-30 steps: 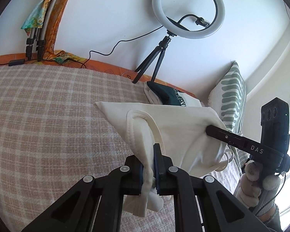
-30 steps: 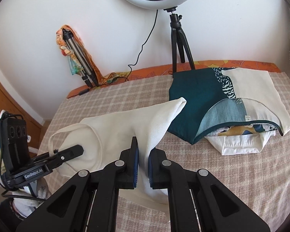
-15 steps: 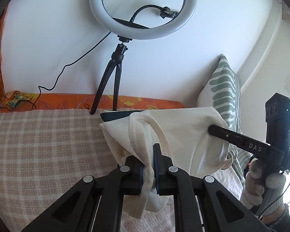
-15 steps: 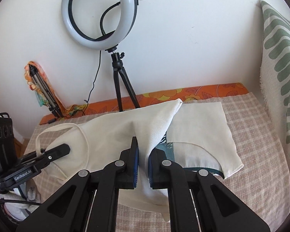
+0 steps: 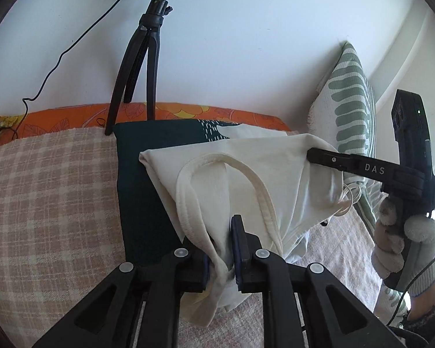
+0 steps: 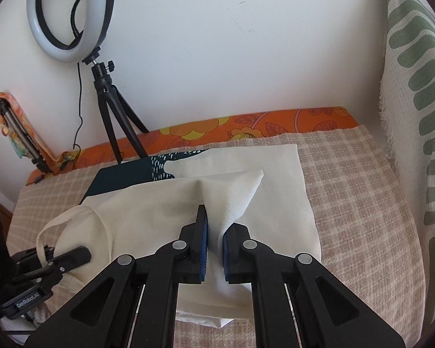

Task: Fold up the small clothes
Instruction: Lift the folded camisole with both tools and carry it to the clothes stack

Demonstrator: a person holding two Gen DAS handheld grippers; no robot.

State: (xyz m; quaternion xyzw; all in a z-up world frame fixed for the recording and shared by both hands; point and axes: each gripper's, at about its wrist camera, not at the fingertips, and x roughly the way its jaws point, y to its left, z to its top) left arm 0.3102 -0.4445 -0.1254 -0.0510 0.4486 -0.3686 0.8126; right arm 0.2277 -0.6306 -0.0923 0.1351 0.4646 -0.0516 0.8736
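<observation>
A cream tank top point(image 5: 240, 171) hangs between my two grippers above the bed. My left gripper point(image 5: 221, 249) is shut on its strap end. My right gripper point(image 6: 214, 246) is shut on its other end point(image 6: 232, 191); the right gripper also shows at the right of the left wrist view point(image 5: 327, 156), and the left gripper at the lower left of the right wrist view point(image 6: 72, 258). Under the top lies a folded dark green and cream garment point(image 5: 142, 179), also seen in the right wrist view point(image 6: 246, 159).
The bed has a beige checked cover point(image 6: 348, 191) and an orange floral sheet point(image 6: 246, 124) along the wall. A ring light on a tripod point(image 6: 113, 107) stands at the back. A green-patterned cushion point(image 6: 414, 101) leans at the right.
Both grippers have carried the cream top to the right and toward the wall, so it now hangs over the folded green and cream garment. Both stay shut on it.
</observation>
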